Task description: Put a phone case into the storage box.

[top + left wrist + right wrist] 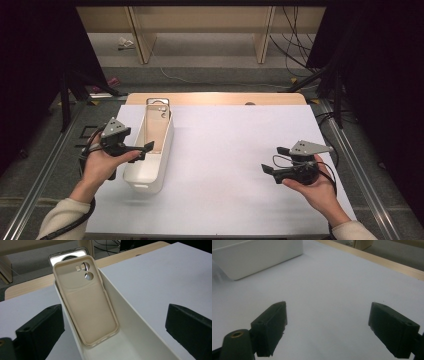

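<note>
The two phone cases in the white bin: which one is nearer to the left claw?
The beige case, which leans in front with its hollow inner side facing the left claw. The other case stands behind it, dark-rimmed, against the far end of the white bin.

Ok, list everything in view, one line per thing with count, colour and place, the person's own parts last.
bin: 1, white, long and narrow, on the left part of the table.
beige phone case: 1, beige, standing tilted inside the bin, leaning at its far end.
second case: 1, clear or grey-rimmed, behind the beige one.
table: 1, white top with a wooden far edge.
shelving: 1 unit, light wood, on the floor beyond the table.
cables: several, dark, on the floor at far right.
left gripper: 1, black, open, over the bin's left rim.
right gripper: 1, black, open, above the bare table at right.
</note>
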